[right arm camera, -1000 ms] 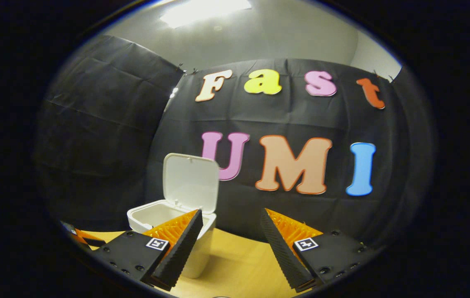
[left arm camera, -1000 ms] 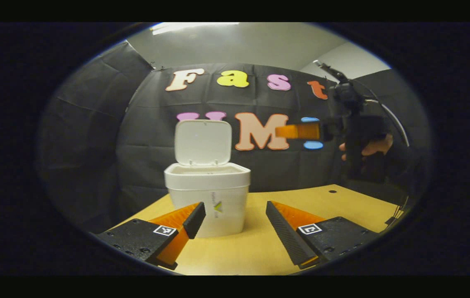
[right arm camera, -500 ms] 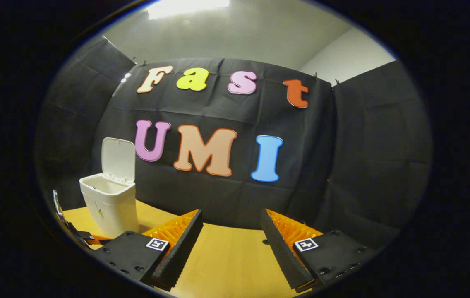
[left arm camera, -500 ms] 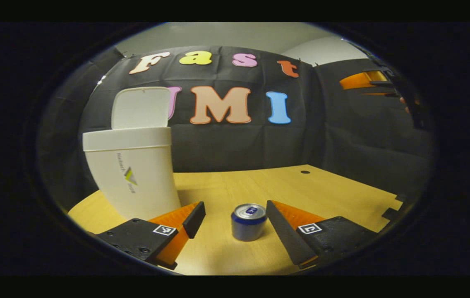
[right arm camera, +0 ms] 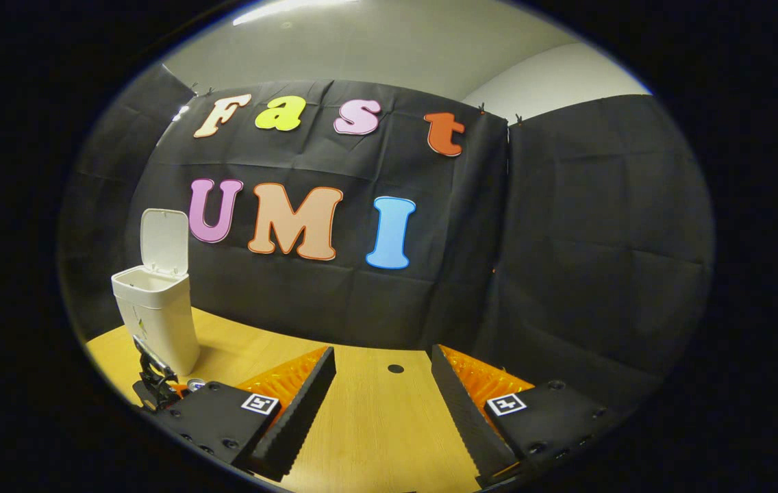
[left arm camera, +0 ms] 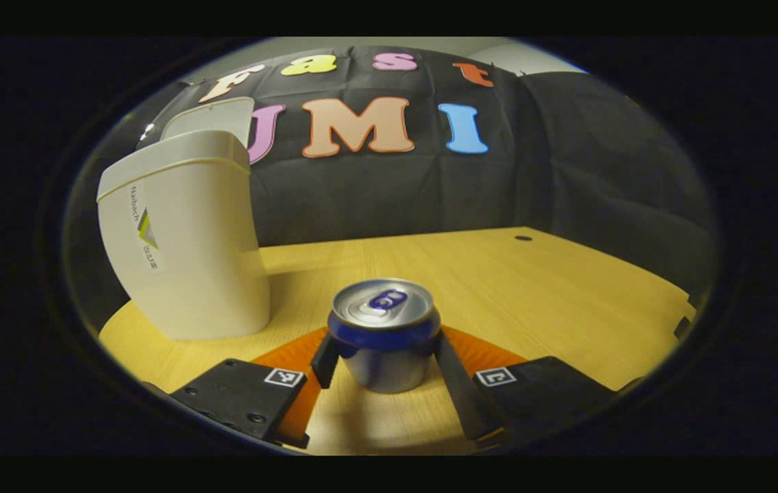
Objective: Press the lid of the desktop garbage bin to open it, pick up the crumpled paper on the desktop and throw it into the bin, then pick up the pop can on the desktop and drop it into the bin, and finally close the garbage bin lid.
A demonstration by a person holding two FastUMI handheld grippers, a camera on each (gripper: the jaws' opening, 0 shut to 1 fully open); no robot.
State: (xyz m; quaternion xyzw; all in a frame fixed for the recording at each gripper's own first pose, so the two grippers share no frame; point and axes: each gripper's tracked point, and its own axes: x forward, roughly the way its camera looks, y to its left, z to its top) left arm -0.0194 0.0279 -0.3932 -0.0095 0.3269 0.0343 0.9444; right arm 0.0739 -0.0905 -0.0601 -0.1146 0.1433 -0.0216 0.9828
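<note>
My left gripper [left arm camera: 383, 359] has closed in since half a second ago and now pinches the upright blue-and-silver pop can [left arm camera: 384, 333] on the wooden table [left arm camera: 533, 294], beside the open white plastic bin [left arm camera: 183, 233]. My right gripper [right arm camera: 382, 400] stays spread, holding nothing.

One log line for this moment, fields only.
stage: can pickup | left claw: closed on pop can, upright on desktop | right claw: open | bin lid: up

Upright blue-and-silver pop can [left arm camera: 385, 335] — lower sides are covered by the left gripper's fingers [left arm camera: 324, 359]. White plastic garbage bin [left arm camera: 180, 236] — its raised lid [left arm camera: 207, 116] is mostly hidden behind the body; the interior is not visible.

In the right gripper view, the can [right arm camera: 195, 385] is a sliver — detail too small to resolve.
</note>
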